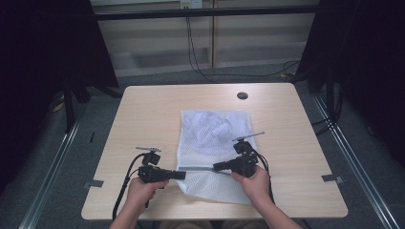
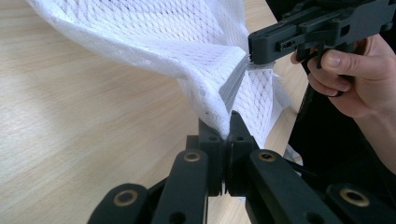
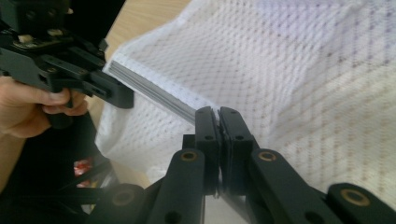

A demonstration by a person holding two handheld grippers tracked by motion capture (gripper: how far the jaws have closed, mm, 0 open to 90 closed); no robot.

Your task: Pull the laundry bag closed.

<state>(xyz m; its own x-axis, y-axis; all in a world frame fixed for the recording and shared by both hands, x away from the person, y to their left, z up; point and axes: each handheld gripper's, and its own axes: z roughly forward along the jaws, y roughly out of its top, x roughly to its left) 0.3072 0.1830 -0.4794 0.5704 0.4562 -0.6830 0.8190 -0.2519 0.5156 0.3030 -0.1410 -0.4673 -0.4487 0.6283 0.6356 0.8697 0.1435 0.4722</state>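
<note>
Mesh, high view: white netted laundry bag (image 1: 211, 143) lying flat on the pale wood-grain table (image 1: 143, 114), near its front edge; grey zipper band (image 1: 200, 169) running across the lower part, pulled straight between both tools.
Left hand-held gripper, high view: left hand-held gripper (image 1: 183, 174) clamped on the band's left end, pointing right.
Right hand-held gripper, high view: right hand-held gripper (image 1: 216, 167) clamped on the band farther right, pointing left.
Left gripper view: black jaws pressed together on a pinch of white net and grey tape at the bag's corner; fabric (image 2: 154, 42) lifted off the table in a soft tent; other tool (image 2: 254, 49) gripping the same ribbed strip above.
Right gripper view: jaws shut on the grey ribbed strip (image 3: 154, 91); honeycomb weave soft, semi-sheer, lightly creased; opposite tool (image 3: 126, 99) holding the far end.
Step, judged: zipper being tensioned for sliding.
Doing it well: keep one end anchored, pull along the band's line, hold tension even, avoid snagging loose net in the teeth.
</note>
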